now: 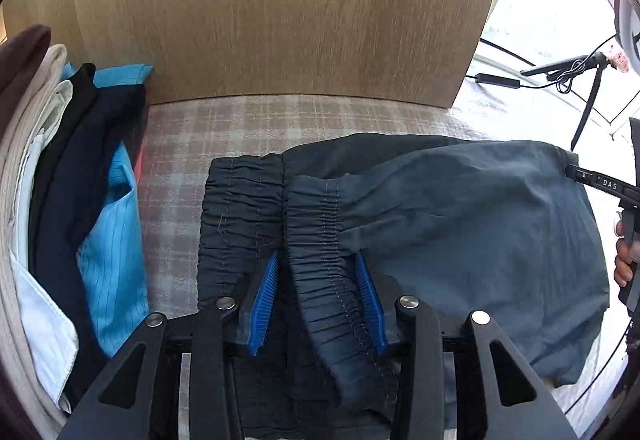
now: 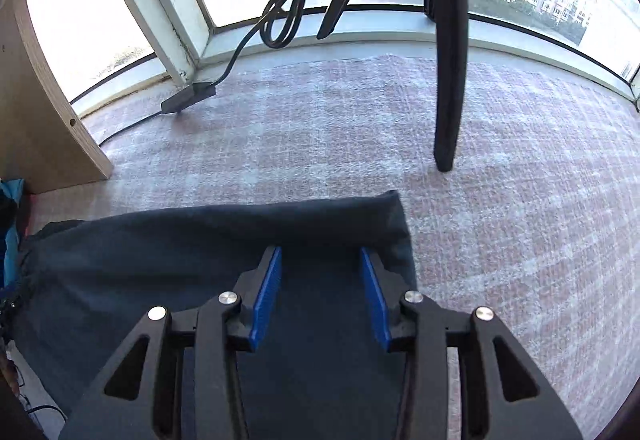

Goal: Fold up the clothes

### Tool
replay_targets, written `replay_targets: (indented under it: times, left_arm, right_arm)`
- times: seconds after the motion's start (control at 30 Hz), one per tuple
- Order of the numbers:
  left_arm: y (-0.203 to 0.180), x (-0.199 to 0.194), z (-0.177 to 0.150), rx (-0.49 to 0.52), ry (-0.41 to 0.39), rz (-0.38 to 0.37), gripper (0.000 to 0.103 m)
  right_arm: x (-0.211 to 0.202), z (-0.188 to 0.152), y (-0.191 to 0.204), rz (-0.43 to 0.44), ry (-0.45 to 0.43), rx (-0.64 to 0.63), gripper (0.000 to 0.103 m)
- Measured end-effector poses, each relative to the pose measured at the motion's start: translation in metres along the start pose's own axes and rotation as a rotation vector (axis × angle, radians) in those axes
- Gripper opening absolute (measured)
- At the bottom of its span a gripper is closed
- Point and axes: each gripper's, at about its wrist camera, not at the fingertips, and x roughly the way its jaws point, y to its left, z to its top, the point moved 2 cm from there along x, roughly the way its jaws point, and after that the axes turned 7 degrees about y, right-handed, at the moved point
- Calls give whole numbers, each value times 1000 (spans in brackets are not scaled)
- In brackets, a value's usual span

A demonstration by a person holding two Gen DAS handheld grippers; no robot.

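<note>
Dark blue-grey shorts lie spread on the plaid cover, their gathered elastic waistband folded over at the left end. My left gripper points down at that waistband. Its blue pads stand apart, with the band loose between them and lying against the right one. In the right wrist view the far end of the shorts lies flat. My right gripper hovers over the end by the cloth's right edge, open, with only flat fabric beneath its fingers.
A stack of folded clothes, white, beige, black and light blue, sits at the left against a wooden panel. A black tripod leg and a cable with its adapter stand on the plaid cover before the windows. A person's hand shows at the right edge.
</note>
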Motion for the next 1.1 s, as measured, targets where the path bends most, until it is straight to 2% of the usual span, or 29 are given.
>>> replay_targets:
  times: [0.03,0.07,0.2,0.3,0.37,0.47,0.53,0.63,0.73,0.83,0.97,1.0,1.03,1.07,1.1]
  left_arm:
    - [-1,-10,-2,19,-23,24,38]
    - [-5,-23,-5,44,-50,35,34]
    - [-63,-69,-25,204,-111,-72,38]
    - [-133,-84,-49,350,-102,-211,47]
    - [-187,-83,-67,447,-73,-308,53]
    - [-266,-70,-95,592,-69,-329,55]
    - [-311,-58,-106,641,-67,-338,58]
    - [-366,-37,-116,676,-40,-347,60]
    - [-399,-12,-118,674,-13,-280,60]
    - [-406,2,-117,630,12,-244,60]
    - [-409,18,-115,567,41,-211,59]
    - [-407,22,-114,553,46,-210,58]
    - [-405,25,-112,537,47,-208,52]
    - [-401,27,-111,519,43,-205,41]
    - [-397,28,-110,501,38,-210,38]
  right_arm:
    - [-12,-2,-7,-2,-13,1,40]
    - [-30,-8,-15,31,-35,6,40]
    - [-88,-49,-55,116,-72,39,44]
    - [-108,-81,-88,170,-45,91,45]
    - [-112,-96,-108,170,-24,115,45]
    - [-115,-106,-131,175,-12,136,45]
    - [-115,-109,-146,201,3,148,45]
    - [-107,-105,-160,229,32,129,45]
    - [-98,-94,-165,251,55,100,45]
    - [-89,-79,-163,306,75,69,45]
    - [-75,-52,-144,333,71,-6,45]
    - [-69,-45,-138,346,70,-20,45]
    - [-61,-37,-131,362,73,-31,45]
    - [-54,-30,-124,377,77,-41,45]
    - [-45,-24,-117,388,82,-48,45]
